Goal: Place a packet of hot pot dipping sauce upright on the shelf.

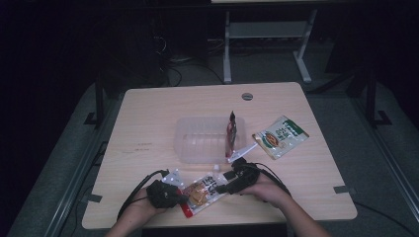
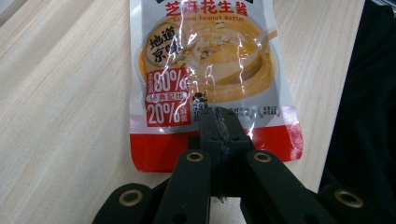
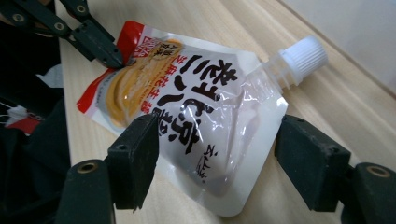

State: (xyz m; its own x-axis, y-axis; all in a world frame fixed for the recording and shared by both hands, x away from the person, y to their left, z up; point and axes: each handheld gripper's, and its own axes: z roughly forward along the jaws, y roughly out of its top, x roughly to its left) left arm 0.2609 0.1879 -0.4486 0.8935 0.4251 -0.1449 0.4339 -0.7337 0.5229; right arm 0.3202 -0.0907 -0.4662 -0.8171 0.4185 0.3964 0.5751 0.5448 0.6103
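Glossy plastic sauce pouch (image 3: 187, 116) on matt wood-grain table (image 1: 148, 128).

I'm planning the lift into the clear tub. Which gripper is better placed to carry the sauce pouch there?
Left, probably. The left gripper is already shut on the sauce pouch at its red bottom edge, while the right gripper stands open around the spout end without pressing it. The clear tub lies just beyond.

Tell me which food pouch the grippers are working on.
The red-edged sesame peanut butter pouch at the near edge, with a white screw cap; the green-topped pouch lies apart, right of the clear tub.
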